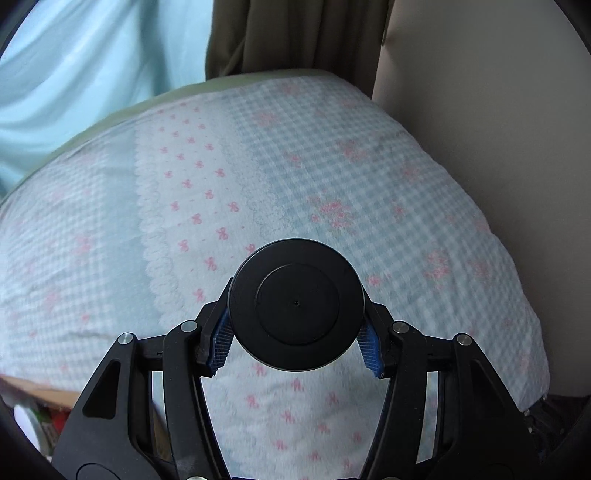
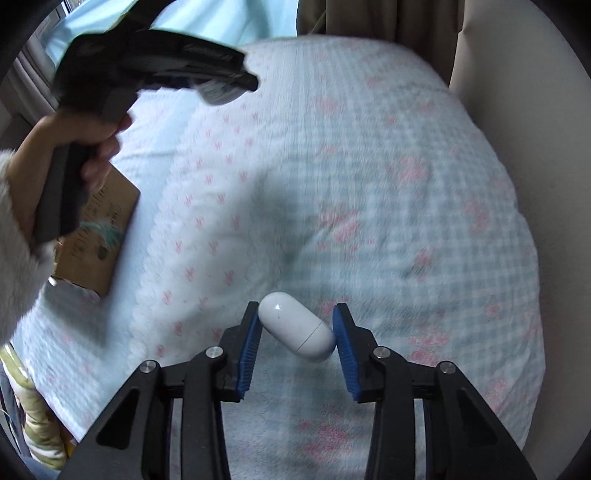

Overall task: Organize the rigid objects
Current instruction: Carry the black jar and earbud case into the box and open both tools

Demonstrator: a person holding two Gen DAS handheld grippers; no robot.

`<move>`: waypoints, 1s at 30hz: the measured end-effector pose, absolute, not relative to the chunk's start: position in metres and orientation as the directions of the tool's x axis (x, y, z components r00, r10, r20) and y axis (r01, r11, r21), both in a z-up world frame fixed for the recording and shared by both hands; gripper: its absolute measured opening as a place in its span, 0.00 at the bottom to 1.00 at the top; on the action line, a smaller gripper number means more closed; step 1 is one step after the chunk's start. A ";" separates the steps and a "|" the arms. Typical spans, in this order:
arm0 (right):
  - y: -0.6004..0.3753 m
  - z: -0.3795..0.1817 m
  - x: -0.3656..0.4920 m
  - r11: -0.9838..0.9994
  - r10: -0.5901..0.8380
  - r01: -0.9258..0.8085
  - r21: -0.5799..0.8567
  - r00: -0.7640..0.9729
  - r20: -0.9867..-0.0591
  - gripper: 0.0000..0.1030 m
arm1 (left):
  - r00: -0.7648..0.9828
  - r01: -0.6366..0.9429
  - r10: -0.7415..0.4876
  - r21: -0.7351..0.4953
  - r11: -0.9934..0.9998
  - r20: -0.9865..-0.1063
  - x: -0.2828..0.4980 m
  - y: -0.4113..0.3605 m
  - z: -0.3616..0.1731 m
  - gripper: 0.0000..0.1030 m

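In the left wrist view my left gripper is shut on a round black disc-shaped object, held above the patterned bed cover. In the right wrist view my right gripper holds a white capsule-shaped case between its blue pads, tilted, just above the bed cover. The left gripper also shows at the upper left of that view, blurred, held by a hand.
A brown cardboard box lies at the bed's left edge. A beige wall runs along the right. Dark curtains and light blue fabric hang behind the bed.
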State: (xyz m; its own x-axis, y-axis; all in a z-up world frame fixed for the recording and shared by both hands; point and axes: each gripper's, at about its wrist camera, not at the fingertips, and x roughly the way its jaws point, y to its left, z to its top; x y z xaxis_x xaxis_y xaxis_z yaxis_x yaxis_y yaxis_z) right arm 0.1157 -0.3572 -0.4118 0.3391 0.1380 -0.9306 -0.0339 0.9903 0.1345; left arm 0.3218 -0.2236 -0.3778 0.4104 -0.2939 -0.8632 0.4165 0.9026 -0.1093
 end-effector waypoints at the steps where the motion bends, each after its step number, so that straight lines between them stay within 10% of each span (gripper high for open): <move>1: -0.356 -0.407 0.114 0.989 0.143 -0.030 0.142 0.350 -0.926 0.35 | 0.415 0.408 -0.292 -0.111 0.906 -0.862 0.315 -0.218 -0.372 0.52; 30: -0.175 -0.181 0.150 0.938 0.316 -0.284 0.196 0.478 -0.820 0.35 | 0.555 0.016 -0.113 -0.126 0.992 -0.824 0.173 0.092 -0.185 0.52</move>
State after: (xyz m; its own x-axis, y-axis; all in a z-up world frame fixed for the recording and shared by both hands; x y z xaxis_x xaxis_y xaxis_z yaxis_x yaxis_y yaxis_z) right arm 0.1504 -0.1754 -0.1812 0.4776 0.3159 -0.8198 -0.2844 0.9385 0.1959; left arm 0.1730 0.0922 -0.1846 0.5546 -0.1133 -0.8244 0.0156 0.9919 -0.1258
